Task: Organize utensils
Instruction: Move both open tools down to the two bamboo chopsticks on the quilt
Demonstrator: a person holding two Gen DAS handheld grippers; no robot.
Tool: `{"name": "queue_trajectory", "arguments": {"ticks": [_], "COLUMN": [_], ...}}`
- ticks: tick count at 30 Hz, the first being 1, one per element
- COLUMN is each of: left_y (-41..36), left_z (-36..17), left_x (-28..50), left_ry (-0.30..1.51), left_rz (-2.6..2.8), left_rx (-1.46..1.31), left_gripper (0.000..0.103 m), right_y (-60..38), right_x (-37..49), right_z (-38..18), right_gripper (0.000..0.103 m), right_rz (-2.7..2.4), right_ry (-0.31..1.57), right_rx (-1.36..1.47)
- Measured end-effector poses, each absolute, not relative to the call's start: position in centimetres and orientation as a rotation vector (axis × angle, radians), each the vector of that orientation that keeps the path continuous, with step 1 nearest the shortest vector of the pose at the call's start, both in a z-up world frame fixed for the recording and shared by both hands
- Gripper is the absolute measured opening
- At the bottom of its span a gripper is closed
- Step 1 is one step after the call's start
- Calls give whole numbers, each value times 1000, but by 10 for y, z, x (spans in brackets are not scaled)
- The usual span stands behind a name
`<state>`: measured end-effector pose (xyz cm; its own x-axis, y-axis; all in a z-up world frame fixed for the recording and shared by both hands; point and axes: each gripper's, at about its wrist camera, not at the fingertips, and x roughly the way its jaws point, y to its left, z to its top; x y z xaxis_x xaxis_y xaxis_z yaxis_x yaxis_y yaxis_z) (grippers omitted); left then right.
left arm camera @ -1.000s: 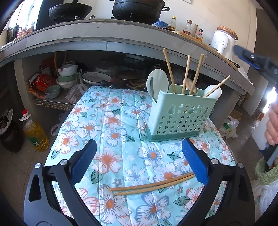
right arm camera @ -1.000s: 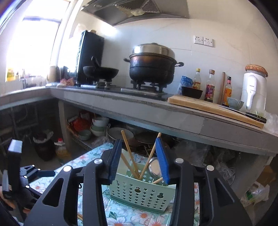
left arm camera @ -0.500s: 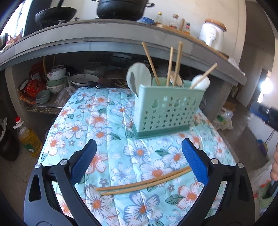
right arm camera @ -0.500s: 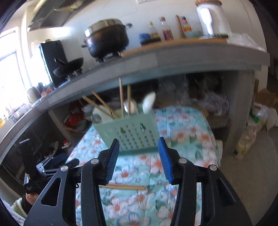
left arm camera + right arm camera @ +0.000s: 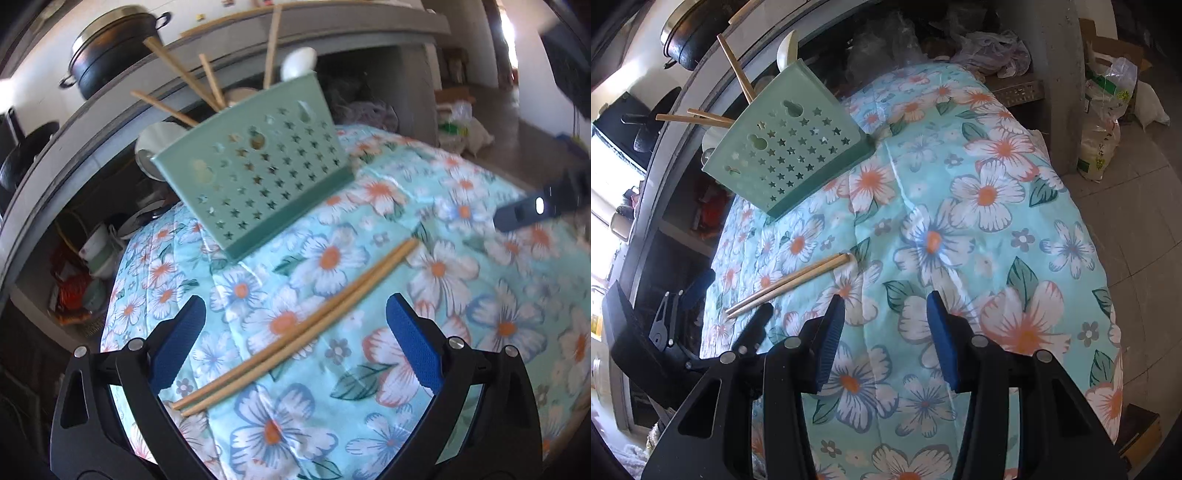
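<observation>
on the floral cloth [image 5: 480, 295], two chopsticks [image 5: 295, 325] lie beside one caddy [image 5: 258, 177].

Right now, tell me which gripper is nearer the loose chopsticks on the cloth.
Left. The left gripper is open around the chopsticks; the right gripper is open off their thick ends.

Floral cloth [image 5: 436, 369]; perhaps a pot [image 5: 110, 44].

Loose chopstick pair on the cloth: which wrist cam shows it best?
Left wrist: the chopstick pair lies whole, large and central between the open left gripper fingers. Right wrist shows it smaller, off left, outside the right gripper.
</observation>
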<state>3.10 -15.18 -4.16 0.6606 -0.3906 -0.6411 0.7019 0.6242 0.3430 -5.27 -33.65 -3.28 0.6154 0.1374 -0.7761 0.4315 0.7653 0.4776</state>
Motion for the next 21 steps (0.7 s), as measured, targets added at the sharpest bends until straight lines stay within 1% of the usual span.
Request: {"name": "queue_trajectory", "arguments": {"ticks": [2,4,5,7,8,10,13,21], "left_y": [-157,-160,-161,-162,-163,-165,-169,-179], "left_z": [-48,-54,-56,-59,-60,-64,-73,-83], "left_x": [26,26,26,29,30,31,29,21], "left_ry": [537,531,537,550,556,557,563,511], "left_rz": [-664,-651,-649,-649,-651,-653,-668,-667], "left_rx": [663,699,706,715,724,751,825,955], "left_gripper": [81,67,63,48,45,34,26,15], "right_y": [-336,-337,-338,-337,-336,-336,-337,-339], "right_x": [-53,-52,-50,-49,-49,-48,-48,-49], "right_z": [-31,-29,-30,-30,-30,-30,-32,-34], "right_gripper": [46,46,46,46,46,46,46,46], "right_rz": [-180,-174,-169,-161,-158,-152,-149,-147], "right_ry": [911,918,921,923,923,923,923,923], "right_rx": [696,694,695,695,695,697,707,725]}}
